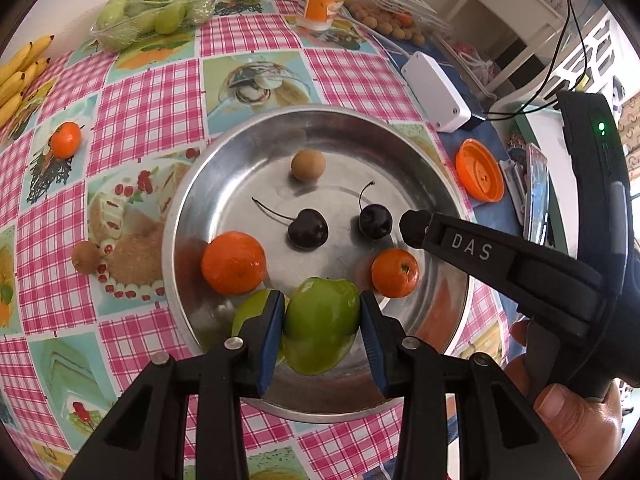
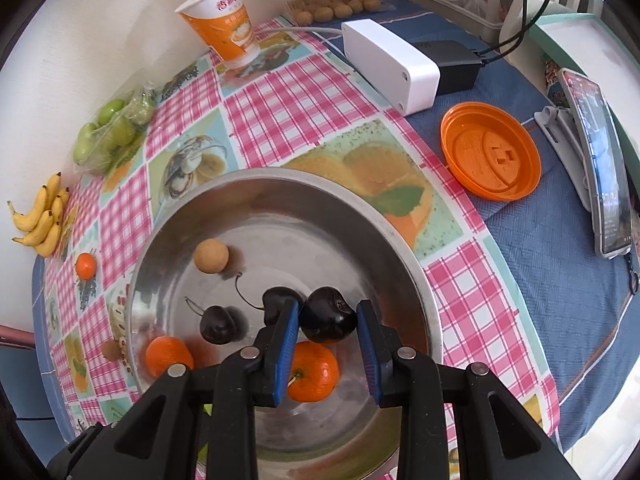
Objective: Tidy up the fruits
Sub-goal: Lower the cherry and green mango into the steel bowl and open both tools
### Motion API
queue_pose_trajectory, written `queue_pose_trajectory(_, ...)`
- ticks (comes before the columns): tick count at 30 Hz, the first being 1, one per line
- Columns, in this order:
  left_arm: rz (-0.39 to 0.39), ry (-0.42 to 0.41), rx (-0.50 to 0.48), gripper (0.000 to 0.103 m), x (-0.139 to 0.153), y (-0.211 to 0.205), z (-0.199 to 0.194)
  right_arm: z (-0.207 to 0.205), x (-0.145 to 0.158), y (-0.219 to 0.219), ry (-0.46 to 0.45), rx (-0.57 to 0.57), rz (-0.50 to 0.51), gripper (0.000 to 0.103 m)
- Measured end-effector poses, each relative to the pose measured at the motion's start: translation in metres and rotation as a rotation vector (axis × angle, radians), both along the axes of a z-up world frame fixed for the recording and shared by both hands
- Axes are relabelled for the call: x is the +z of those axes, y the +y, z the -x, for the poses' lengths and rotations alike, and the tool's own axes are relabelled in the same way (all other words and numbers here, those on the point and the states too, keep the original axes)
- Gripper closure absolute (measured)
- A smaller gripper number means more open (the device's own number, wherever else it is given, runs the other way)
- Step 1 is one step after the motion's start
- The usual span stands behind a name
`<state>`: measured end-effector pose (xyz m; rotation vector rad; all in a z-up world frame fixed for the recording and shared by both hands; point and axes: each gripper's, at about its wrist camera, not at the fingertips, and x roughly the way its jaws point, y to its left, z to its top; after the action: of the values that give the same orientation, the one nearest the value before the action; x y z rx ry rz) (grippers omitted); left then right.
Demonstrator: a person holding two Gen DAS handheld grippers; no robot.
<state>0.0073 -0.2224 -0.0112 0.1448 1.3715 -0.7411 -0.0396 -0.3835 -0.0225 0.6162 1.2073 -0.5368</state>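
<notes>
Glossy green fruit [image 1: 320, 324] sits clamped in the left gripper [image 1: 322, 332]; the right gripper [image 2: 328, 340], lettered "DAS", pinches a dark cherry [image 2: 328, 320] over the dented steel bowl [image 2: 400, 236].

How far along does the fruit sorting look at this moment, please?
Done: the metal bowl already holds two oranges, two cherries, a brown longan and a green fruit. In hand: the left gripper grips a green fruit and the right gripper a cherry, both over the bowl. Left: a small orange, another longan and the bananas on the tablecloth.
</notes>
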Motion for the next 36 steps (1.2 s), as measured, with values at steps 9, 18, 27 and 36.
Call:
queue_pose_trajectory(9,-0.009,-0.005,-0.032,0.064,-0.005,-0.008,0.004,-0.003,-0.006,0.0,0.014,-0.006,0.001,0.071)
queue_pose_trajectory(18,-0.006,-0.013,-0.016,0.064,-0.003,-0.005,0.002,-0.004,-0.007,0.001,0.017,-0.012,0.0,0.07)
queue_pose_trajectory(27,-0.009,-0.027,0.065,0.064,0.003,0.012,-0.011,-0.005,-0.003,0.002,-0.002,-0.007,0.002,0.049)
queue_pose_trajectory(36,-0.034,-0.068,0.233,0.063,0.013,0.043,-0.037,-0.01,0.009,0.01,-0.046,0.023,0.025,0.044)
